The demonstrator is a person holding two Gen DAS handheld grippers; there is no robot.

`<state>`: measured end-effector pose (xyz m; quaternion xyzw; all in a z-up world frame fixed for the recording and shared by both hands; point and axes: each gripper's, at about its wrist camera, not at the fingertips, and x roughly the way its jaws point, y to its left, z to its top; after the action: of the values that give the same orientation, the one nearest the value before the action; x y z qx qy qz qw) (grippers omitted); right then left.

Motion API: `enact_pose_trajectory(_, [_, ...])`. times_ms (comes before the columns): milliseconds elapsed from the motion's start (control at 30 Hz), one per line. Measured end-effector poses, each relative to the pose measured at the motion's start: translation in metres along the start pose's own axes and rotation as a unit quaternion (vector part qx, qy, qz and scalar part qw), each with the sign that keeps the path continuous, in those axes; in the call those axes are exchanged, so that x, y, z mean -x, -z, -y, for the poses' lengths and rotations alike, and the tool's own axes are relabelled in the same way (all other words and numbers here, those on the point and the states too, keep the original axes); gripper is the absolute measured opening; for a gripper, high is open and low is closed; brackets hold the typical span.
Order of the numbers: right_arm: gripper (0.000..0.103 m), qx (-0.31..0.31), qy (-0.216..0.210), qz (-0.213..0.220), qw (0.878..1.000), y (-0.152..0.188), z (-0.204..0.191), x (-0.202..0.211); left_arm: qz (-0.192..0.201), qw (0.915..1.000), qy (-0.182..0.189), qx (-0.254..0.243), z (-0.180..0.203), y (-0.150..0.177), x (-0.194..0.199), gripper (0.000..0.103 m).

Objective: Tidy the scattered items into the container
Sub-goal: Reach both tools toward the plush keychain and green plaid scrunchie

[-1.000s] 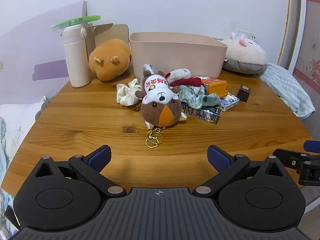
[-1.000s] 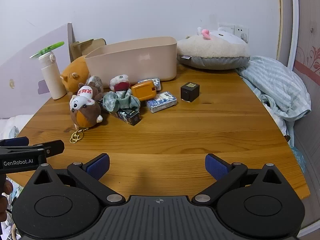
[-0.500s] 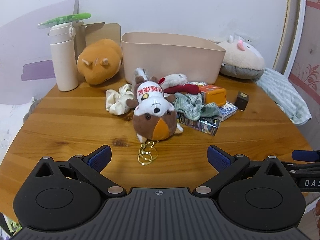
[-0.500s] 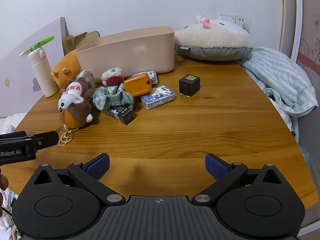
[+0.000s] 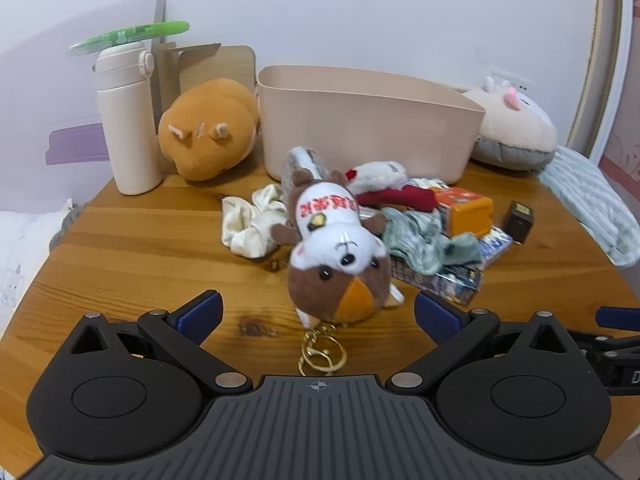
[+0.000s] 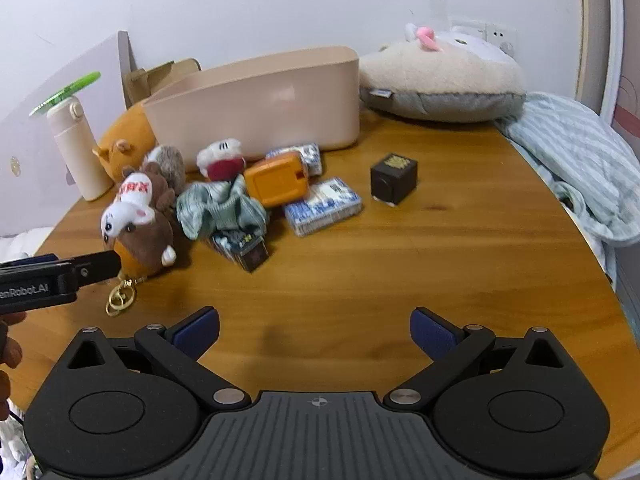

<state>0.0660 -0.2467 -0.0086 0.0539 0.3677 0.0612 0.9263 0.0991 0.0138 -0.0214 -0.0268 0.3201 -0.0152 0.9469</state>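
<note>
Brown plush owl point(image 5: 340, 268) lies on the bench point(image 5: 140, 264) before the beige container point(image 5: 368, 120), between the left hand-held gripper point(image 5: 318, 306)'s spread jaws; right hand-held gripper point(image 6: 314, 326) likewise spread, empty. Its dangling keyring point(image 5: 322, 354) could snag the rim.

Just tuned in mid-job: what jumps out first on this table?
A brown-and-white plush squirrel keychain lies nearest, right ahead of the open left gripper. Behind it, clutter heaps around an orange plastic box, before the empty beige plastic bin. A small black cube sits apart, right of the heap.
</note>
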Motion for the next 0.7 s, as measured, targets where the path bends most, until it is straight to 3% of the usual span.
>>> enact_pose_trajectory(267, [0.103, 0.021, -0.021, 0.009, 1.000, -0.021, -0.009, -0.013, 0.005, 1.0000, -0.008, 0.002, -0.005, -0.012, -0.015, 0.103])
enact_pose_trajectory(700, [0.093, 0.060, -0.064, 0.015, 0.996, -0.055, -0.029, -0.042, -0.009, 0.9999, 0.004, 0.003, -0.007, -0.021, -0.040, 0.103])
